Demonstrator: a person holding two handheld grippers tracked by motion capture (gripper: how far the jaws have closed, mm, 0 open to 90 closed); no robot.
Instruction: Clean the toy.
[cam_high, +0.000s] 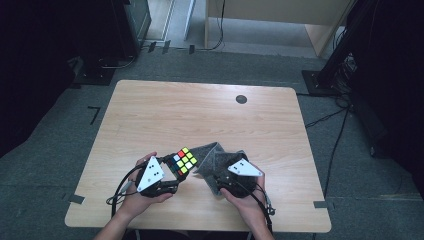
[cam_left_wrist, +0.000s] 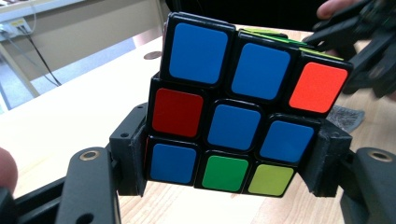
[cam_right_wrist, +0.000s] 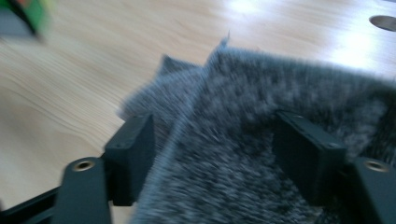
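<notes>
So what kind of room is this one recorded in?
Probably a lab or recording studio: a lone light wooden table on grey carpet, black equipment stands with loose cables, and tape marks on the floor.

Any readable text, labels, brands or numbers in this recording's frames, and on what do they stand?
None can be read.
Puzzle cube: plain coloured stickers, no print.
Grey felt cloth: no label visible.
Grey plates on the left gripper and right gripper: white dots only, no lettering.

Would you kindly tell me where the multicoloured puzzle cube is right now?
In the high view, the multicoloured puzzle cube sits near the wooden table's front edge, clamped in the left claw, just left of the grey felt cloth.
</notes>
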